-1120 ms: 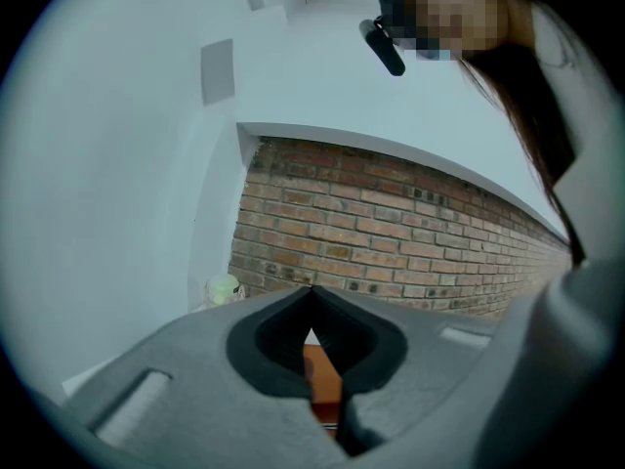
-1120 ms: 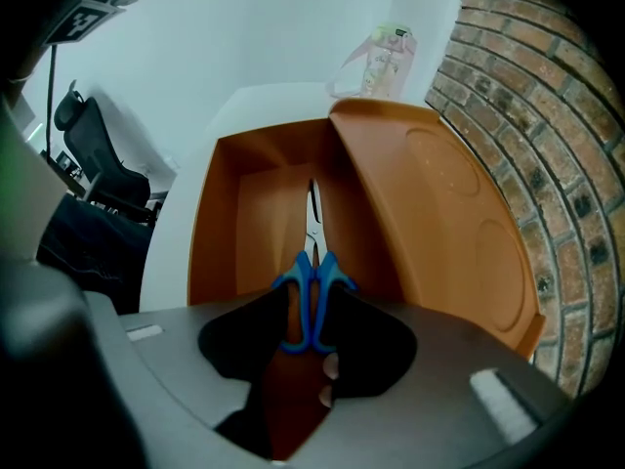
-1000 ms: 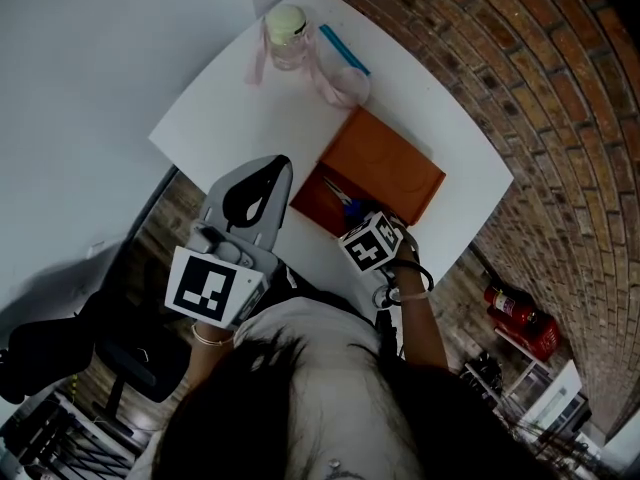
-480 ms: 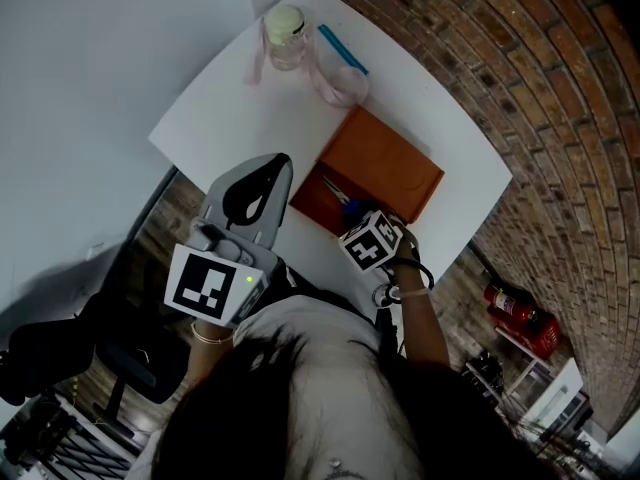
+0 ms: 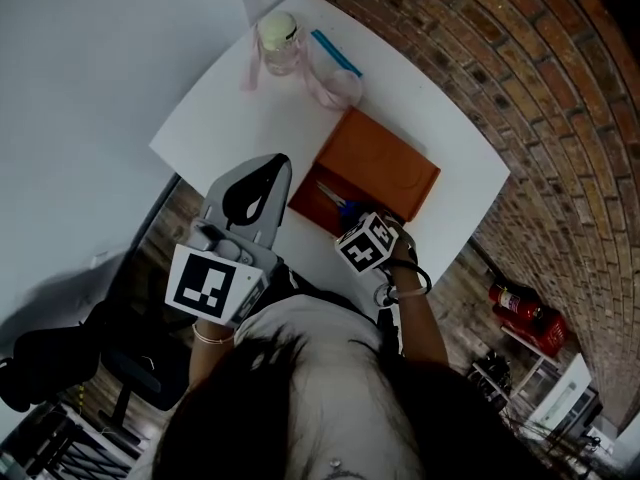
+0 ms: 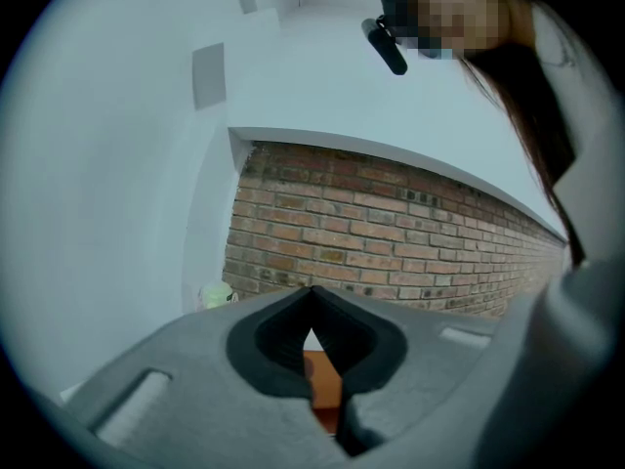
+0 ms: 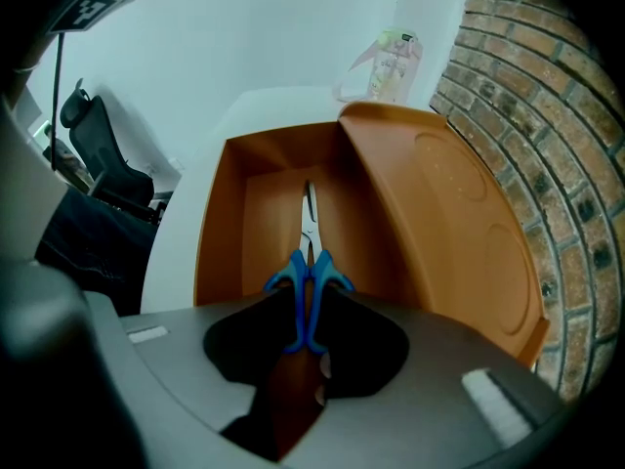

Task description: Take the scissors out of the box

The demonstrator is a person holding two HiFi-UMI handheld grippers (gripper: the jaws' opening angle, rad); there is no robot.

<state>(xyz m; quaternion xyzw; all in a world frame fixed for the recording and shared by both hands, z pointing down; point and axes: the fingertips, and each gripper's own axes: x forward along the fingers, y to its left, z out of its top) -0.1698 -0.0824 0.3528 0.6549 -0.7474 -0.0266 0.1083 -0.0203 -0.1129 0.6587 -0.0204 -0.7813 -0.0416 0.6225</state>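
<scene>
An orange box (image 5: 312,204) lies open on the white table (image 5: 250,118), its lid (image 5: 385,163) folded back to the right. Blue-handled scissors (image 7: 309,262) lie inside it, blades pointing away. My right gripper (image 7: 306,306) points steeply down into the box's near end. Its jaws have just been closing and now press on the blue handles from both sides. In the head view the scissors (image 5: 335,200) show just beyond that gripper (image 5: 352,216). My left gripper (image 5: 283,160) hovers level at the table's near edge, left of the box, shut and empty (image 6: 312,291).
At the table's far end stand a lidded jar (image 5: 278,36) and a clear plastic bag with a blue strip (image 5: 335,68). A brick wall (image 5: 520,78) runs along the right side. A black office chair (image 7: 98,164) stands left of the table.
Both grippers keep their places; only the head view has shifted slightly. The scissors still lie in the box.
</scene>
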